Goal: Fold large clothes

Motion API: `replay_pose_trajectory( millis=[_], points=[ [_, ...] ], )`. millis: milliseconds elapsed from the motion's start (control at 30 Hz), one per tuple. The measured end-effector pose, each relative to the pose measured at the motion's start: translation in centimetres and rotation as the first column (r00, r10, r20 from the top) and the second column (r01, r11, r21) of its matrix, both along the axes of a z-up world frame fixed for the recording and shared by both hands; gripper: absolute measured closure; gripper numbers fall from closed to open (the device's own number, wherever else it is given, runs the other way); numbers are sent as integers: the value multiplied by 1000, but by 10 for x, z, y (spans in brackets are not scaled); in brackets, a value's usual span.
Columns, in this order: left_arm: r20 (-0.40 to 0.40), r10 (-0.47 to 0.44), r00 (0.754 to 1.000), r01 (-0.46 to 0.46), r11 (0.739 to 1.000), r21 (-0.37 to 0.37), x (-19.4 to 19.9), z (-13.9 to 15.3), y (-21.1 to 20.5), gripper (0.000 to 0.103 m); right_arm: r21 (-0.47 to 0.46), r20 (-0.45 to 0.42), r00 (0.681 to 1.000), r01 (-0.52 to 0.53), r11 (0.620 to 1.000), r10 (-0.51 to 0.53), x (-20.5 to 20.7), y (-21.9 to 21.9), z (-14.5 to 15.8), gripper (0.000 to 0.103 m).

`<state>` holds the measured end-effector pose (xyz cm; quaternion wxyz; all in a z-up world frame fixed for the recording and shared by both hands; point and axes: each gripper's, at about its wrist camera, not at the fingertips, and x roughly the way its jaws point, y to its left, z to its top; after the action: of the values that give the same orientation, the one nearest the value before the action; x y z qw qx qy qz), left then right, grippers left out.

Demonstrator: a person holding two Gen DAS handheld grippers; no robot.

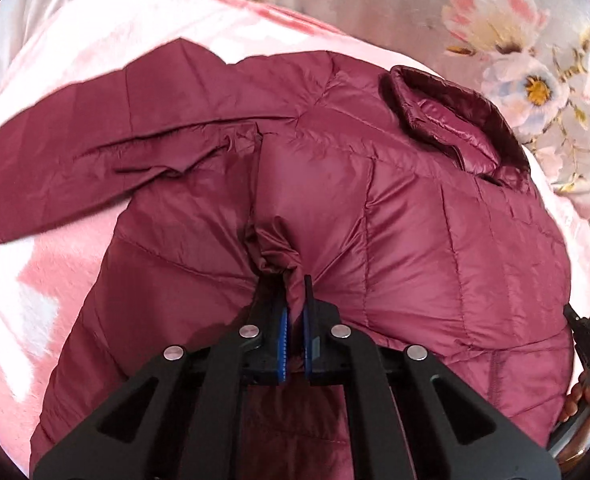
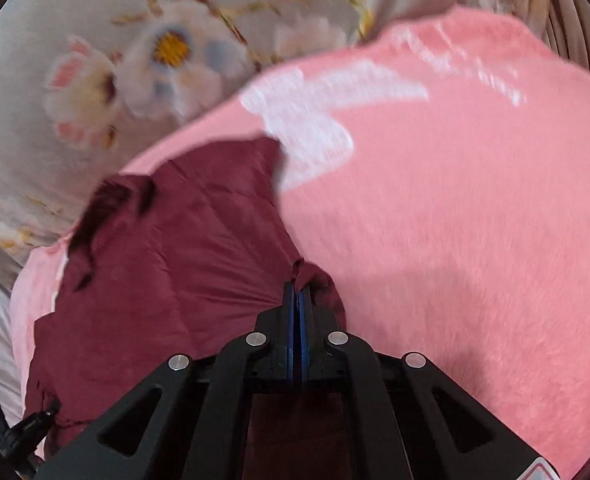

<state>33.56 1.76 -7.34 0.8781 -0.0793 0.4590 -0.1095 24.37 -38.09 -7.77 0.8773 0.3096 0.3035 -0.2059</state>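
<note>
Left jaws: the left gripper [image 1: 295,300] is pinching down almost fully, with a bunched ridge of the maroon jacket [image 1: 415,208] caught between the blue pads [image 1: 283,324]; only a thin slot is showing between them.
Right jaws: the right gripper [image 2: 298,296] is pressing flat together, and a small tuft of jacket fabric is poking out at its tips, so it is probably gripping the garment's edge.
Why held so: both grips are sitting on the jacket's body, one mid-panel and one at the rim toward 3 o'clock, likely so that a side can be lifted and carried over as one fold.
Jacket: it is lying spread on the pink blanket [image 2: 455,220], quilted side up, filling the middle of the left wrist view.
Sleeve: the sleeve [image 1: 95,120] is stretching out toward 9 o'clock, flat and wrinkled.
Collar: the collar [image 1: 443,120] is standing up at about 1 o'clock.
Blanket: it is covering the bed, with a floral sheet [image 1: 515,40] showing beyond it at 12 to 2 o'clock.
Hidden: the jacket's lower hem is being covered by the gripper frames; the second sleeve is not showing.
Hard to make out: the right wrist view is blurring, so seams there are unclear; a hand [image 1: 583,396] is being cut off at 4 o'clock.
</note>
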Motion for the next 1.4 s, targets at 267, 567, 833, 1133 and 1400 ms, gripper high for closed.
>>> replay_pose_trajectory(
  millis=[267, 567, 833, 1133, 1400],
  points=[
    [95, -9, 995, -4, 990, 143, -11, -1, -18, 97, -131, -95, 992, 67, 989, -80, 2, 15, 10, 101],
    [100, -4, 995, -9, 991, 130, -12, -1, -17, 96, -388, -71, 948, -312, 867, 310, 23, 190, 65, 94],
    [99, 0, 995, -10, 995, 102, -12, -2, -14, 95, -308, -207, 907, -416, 855, 367, 53, 228, 11, 96],
    [103, -6, 995, -6, 993, 120, -12, -2, -17, 95, -318, -247, 900, -426, 847, 360, 58, 231, 0, 97],
    [102, -7, 995, -5, 993, 114, -12, -3, -18, 95, -291, -166, 900, -435, 852, 403, 56, 247, 19, 99]
  ],
)
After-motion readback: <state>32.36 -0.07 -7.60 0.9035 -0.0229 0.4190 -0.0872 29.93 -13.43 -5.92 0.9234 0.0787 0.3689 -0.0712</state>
